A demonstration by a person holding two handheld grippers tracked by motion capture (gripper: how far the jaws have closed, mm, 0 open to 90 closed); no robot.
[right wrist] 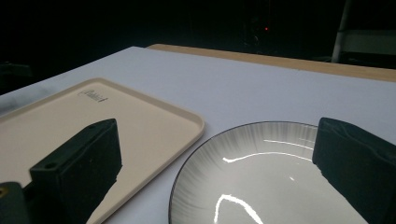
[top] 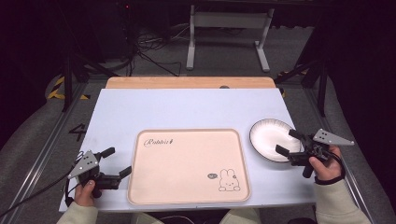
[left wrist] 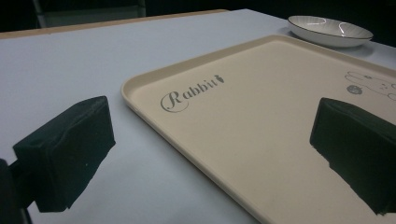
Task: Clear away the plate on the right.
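Both claws spread, one at the tray, one at the plate

Lower left, the left claw (top: 116,162) gapes beside the empty tray (top: 188,166); right of centre, the right claw (top: 288,142) straddles the plate (top: 269,138) rim on the tabletop (top: 187,107), apparently poised to lift it trayward.

Pale table (top: 187,109) with a wooden strip (top: 187,82) along its far edge. Beyond it, a white metal stand (top: 229,21) on grey floor; cables (top: 149,51) far left; yellow-black tape (top: 58,88) at left
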